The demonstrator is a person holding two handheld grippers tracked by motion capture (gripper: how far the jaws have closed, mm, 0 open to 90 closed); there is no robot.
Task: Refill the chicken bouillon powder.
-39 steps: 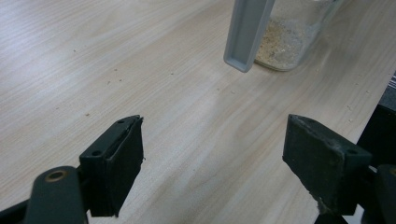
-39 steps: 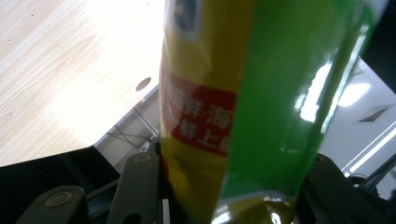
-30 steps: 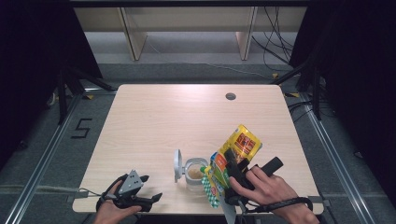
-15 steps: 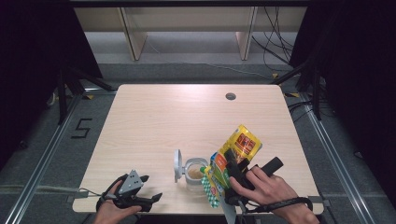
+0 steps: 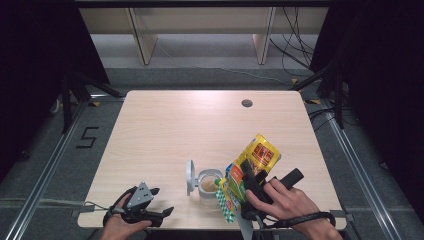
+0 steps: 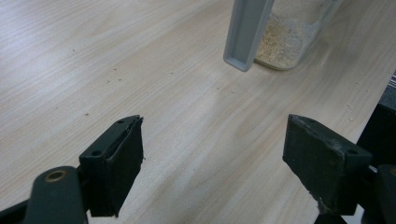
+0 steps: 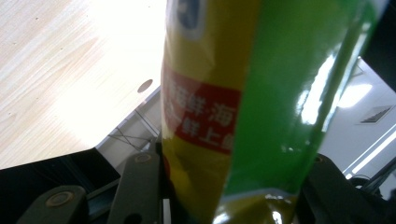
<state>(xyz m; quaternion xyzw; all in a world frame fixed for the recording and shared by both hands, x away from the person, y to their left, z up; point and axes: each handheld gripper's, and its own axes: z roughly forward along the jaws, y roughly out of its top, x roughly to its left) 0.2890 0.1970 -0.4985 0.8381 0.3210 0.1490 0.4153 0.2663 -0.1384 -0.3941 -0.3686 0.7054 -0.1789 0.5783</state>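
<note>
The snack pouch point(image 5: 248, 172) — glossy yellow and green film with a red printed panel — sits clamped between the jaws of the right gripper point(image 5: 246, 181) near the table's point(image 5: 200, 125) front right edge, tilted with its green zigzag-cut end hanging down towards the small clear container point(image 5: 208, 182) just to its left. In the right gripper view the pouch point(image 7: 233, 107) bulges smooth and shiny between the two black jaws, which pinch its sides. The container holds a low bed of pale, crumbly grains, and its grey hinged lid point(image 5: 190, 176) stands flipped up on the left side.

The step looks like pouring from the pouch into that container. The next move probably calls for tipping the pouch's mouth right over the opening without squeezing harder — thin film crumples easily.

The left gripper point(image 5: 161, 202) rests on the pale woodgrain at the front left, jaws spread wide with nothing between them.
</note>
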